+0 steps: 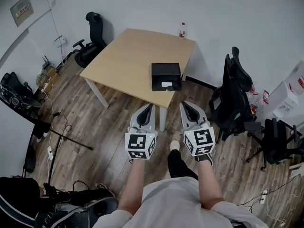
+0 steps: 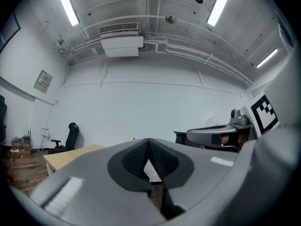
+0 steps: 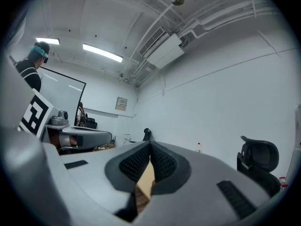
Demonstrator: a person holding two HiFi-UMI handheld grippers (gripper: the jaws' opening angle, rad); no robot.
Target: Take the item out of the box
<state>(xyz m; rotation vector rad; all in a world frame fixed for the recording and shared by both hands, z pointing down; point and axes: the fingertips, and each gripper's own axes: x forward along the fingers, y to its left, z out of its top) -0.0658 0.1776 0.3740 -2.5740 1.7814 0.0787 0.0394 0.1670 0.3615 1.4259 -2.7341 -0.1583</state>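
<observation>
A black box (image 1: 166, 76) with a white label on its front stands closed near the front edge of the light wooden table (image 1: 128, 61). Both grippers are held side by side in the air in front of the table, short of the box and pointing at it. My left gripper (image 1: 151, 106) (image 2: 148, 140) has its jaws together at the tips with nothing between them. My right gripper (image 1: 183, 103) (image 3: 150, 142) is likewise shut and empty. The jaws hide the box in both gripper views. The box's item is not visible.
A small bottle (image 1: 182, 30) stands at the table's far edge. Black office chairs stand at the back left (image 1: 92, 39) and to the right (image 1: 237, 94), close to the table's corner. Cables and a stand (image 1: 66, 137) lie on the wooden floor to the left.
</observation>
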